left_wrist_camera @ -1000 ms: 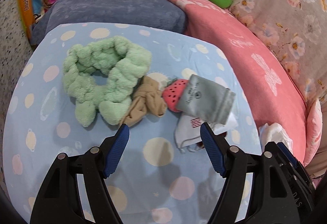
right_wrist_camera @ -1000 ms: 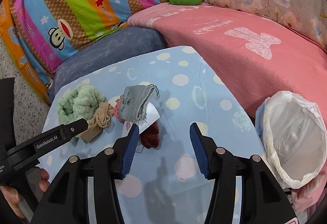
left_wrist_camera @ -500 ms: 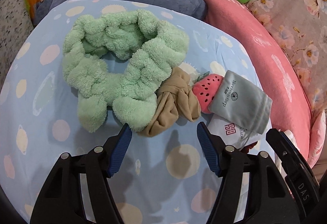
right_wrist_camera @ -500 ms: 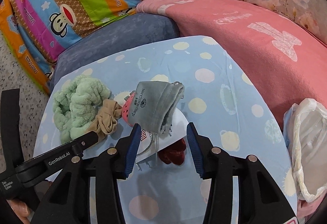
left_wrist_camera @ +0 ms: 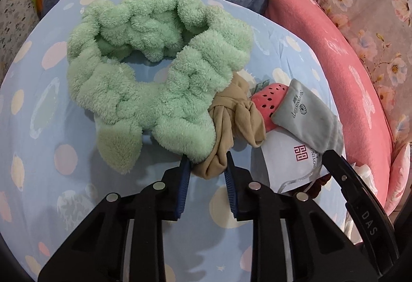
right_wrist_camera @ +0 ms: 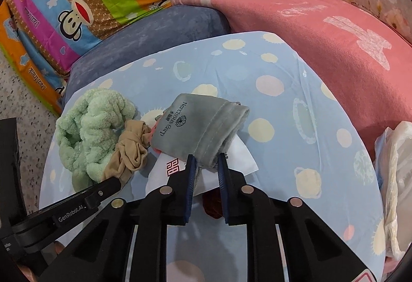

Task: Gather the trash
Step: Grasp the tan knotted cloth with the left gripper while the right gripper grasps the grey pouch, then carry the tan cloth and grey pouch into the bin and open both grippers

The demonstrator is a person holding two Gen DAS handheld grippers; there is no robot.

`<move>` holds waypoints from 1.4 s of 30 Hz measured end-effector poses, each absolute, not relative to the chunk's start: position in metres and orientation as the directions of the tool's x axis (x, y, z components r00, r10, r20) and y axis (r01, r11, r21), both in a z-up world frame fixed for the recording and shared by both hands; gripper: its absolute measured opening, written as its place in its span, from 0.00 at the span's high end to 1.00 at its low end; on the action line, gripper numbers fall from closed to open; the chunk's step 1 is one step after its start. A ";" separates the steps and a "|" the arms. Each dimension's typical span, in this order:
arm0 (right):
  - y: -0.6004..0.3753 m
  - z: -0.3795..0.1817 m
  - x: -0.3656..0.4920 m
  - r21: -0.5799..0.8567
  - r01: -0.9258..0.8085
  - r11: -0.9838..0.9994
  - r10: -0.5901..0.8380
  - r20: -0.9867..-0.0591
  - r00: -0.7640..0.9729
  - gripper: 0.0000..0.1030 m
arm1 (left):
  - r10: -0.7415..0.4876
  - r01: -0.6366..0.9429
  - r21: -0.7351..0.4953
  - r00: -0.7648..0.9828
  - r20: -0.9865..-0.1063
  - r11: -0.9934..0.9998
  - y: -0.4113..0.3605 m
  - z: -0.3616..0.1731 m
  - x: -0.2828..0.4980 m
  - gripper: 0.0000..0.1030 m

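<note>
On dotted sheet (left_wrist_camera: 64, 153): L tongs (left_wrist_camera: 207, 162) pinch knotted tan stocking (left_wrist_camera: 231, 117).

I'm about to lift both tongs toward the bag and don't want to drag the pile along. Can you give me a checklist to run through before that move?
1. Left tongs closed on the tan knotted cloth: ok, its near end sits between the pads.
2. Right tongs closed on the grey pouch: ok, pinched at its near edge.
3. Tan cloth free of the green fluffy headband: not ok, they touch and overlap.
4. Pouch free of the strawberry toy and white pouch: not ok, it rests on both.
5. White plastic bag open: cannot tell, only its edge shows.
</note>
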State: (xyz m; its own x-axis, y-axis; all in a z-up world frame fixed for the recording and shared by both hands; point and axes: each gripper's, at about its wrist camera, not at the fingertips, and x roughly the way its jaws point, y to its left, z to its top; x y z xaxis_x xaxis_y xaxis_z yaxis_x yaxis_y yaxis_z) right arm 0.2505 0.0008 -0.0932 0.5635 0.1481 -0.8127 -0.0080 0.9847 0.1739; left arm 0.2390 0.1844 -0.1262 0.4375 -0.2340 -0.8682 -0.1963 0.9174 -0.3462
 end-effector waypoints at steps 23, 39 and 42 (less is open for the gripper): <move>-0.022 -0.056 0.232 0.221 -0.018 0.975 0.181 -0.747 0.640 0.88 | -0.238 -0.126 -0.325 0.450 -0.860 0.937 0.154 -0.118 0.252 0.94; -0.069 0.015 0.183 0.238 0.017 0.971 0.142 -0.634 0.760 0.88 | -0.305 0.047 -0.341 0.573 -0.761 0.939 0.096 -0.021 0.213 0.94; -0.088 0.023 0.169 0.241 0.045 0.970 0.118 -0.620 0.776 0.88 | -0.326 0.095 -0.335 0.576 -0.749 0.937 0.073 -0.010 0.206 0.94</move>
